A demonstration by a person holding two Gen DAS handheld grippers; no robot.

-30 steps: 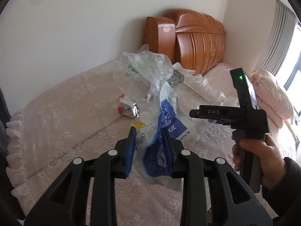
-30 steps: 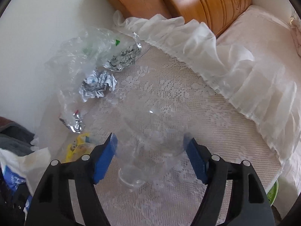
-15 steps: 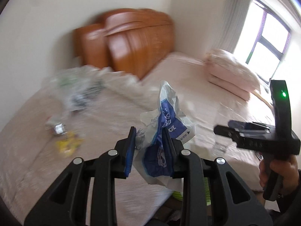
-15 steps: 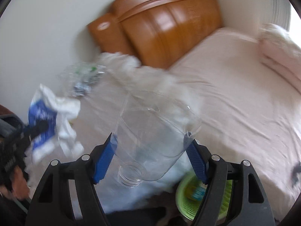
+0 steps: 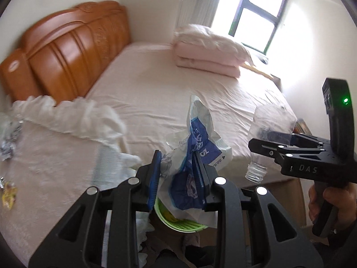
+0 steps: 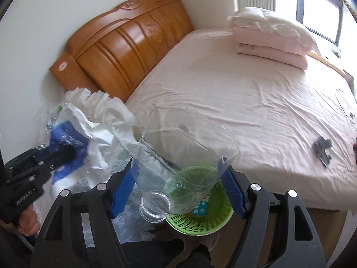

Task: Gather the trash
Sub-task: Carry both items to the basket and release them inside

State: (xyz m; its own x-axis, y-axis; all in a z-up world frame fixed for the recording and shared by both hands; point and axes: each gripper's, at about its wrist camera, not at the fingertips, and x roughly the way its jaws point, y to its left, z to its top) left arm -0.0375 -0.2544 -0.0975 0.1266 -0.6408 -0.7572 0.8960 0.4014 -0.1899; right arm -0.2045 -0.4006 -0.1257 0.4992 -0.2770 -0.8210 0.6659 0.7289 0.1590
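Right wrist view: beside the bed (image 6: 256, 93), the green basket (image 6: 200, 221) sits on the floor. Above the basket, the right tool (image 6: 178, 189) grips a cut clear bottle (image 6: 185, 154); left of it, the left tool (image 5: 178, 178) clamps a blue-and-white wrapper (image 5: 196, 156).

Black left gripper (image 5: 178, 176) and right gripper (image 6: 178, 187) bear blue pads, silver screws, "DAS" lettering.
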